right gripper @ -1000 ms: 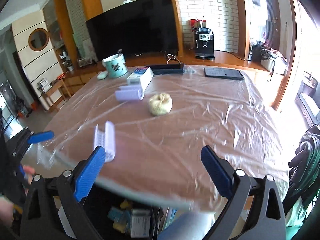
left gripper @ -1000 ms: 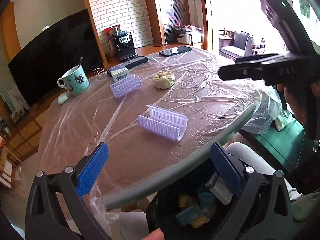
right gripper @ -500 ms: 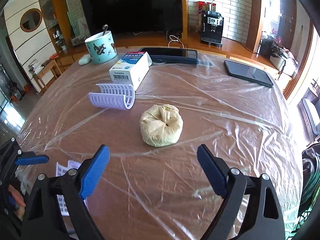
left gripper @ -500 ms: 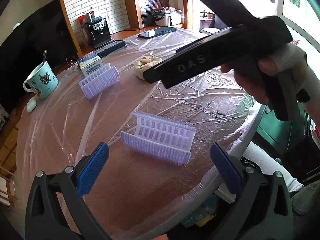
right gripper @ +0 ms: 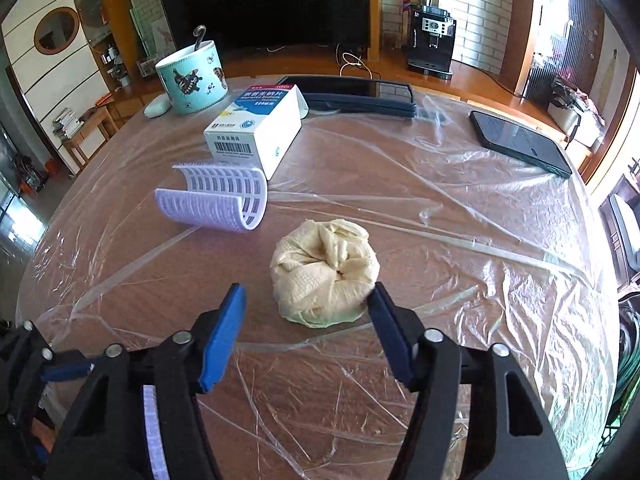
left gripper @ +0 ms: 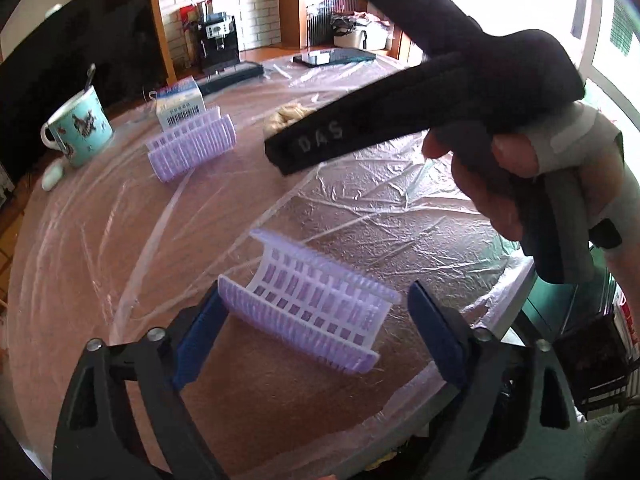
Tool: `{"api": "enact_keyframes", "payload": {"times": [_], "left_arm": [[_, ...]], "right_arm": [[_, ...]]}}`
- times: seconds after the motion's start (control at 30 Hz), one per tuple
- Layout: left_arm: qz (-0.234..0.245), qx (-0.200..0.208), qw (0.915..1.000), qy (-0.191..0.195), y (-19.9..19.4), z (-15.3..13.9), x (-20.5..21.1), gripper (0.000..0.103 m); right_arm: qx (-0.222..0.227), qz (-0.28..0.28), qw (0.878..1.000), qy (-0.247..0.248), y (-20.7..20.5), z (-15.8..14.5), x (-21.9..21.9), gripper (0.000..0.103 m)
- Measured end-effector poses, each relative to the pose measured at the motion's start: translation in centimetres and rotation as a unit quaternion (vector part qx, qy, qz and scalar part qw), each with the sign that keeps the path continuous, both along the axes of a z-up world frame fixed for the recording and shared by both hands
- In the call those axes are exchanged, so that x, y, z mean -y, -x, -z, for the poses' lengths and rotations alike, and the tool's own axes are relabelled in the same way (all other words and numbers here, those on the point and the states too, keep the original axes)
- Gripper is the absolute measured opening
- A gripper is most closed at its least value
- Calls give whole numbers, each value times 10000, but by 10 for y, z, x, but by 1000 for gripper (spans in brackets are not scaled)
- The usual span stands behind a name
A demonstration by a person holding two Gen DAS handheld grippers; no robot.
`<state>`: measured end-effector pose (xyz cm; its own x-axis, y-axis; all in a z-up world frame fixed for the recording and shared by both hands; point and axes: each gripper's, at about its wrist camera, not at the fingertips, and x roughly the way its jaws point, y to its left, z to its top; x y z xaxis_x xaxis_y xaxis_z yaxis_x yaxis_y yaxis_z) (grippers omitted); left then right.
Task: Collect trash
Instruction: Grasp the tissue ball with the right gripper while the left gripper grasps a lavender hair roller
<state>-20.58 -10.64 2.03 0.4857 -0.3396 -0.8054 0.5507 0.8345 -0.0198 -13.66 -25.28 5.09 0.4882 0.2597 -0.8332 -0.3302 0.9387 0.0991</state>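
Observation:
A curved purple plastic grid piece (left gripper: 316, 308) lies on the film-covered table near its front edge. It sits between the blue pads of my left gripper (left gripper: 316, 292), whose jaws are closing. The left pad is at its end and a small gap remains at the right pad. A crumpled cream paper wad (right gripper: 324, 272) lies mid-table between the pads of my right gripper (right gripper: 308, 290), also closing. Its right pad (right gripper: 384, 320) is at the wad's side and the left pad (right gripper: 224, 332) stands clear. In the left wrist view a hand (left gripper: 520, 184) holds the right gripper's black body.
A second purple grid piece (right gripper: 216, 200) lies by a white medicine box (right gripper: 256, 132). Behind them stand a teal mug with a spoon (right gripper: 192, 76), a white mouse (right gripper: 158, 105), a dark flat device (right gripper: 352, 96) and a phone (right gripper: 520, 142). Wrinkled plastic film (right gripper: 480, 280) covers the round table.
Both grippers moved forward from the bin below the table edge and dipped toward the tabletop. Their jaws narrowed, the left around the purple piece, the right around the paper wad.

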Motion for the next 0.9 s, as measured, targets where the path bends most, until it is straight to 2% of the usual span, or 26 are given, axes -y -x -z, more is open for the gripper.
{"api": "enact_keyframes", "payload": {"times": [0.13, 0.2, 0.53, 0.9], "left_arm": [[-68, -24, 10000, 45, -2, 1, -1, 85], [-136, -16, 9999, 80, -4, 0, -2, 80], [-271, -62, 9992, 283, -3, -4, -9, 80], [-537, 52, 9978, 376, -1, -11, -23, 80]], "right_arm": [[-49, -32, 9999, 134, -3, 2, -2, 46], [-24, -35, 9999, 109, -4, 2, -2, 45], [54, -38, 9997, -214, 5, -8, 7, 43], [199, -58, 9993, -315, 24, -20, 13, 43]]}}
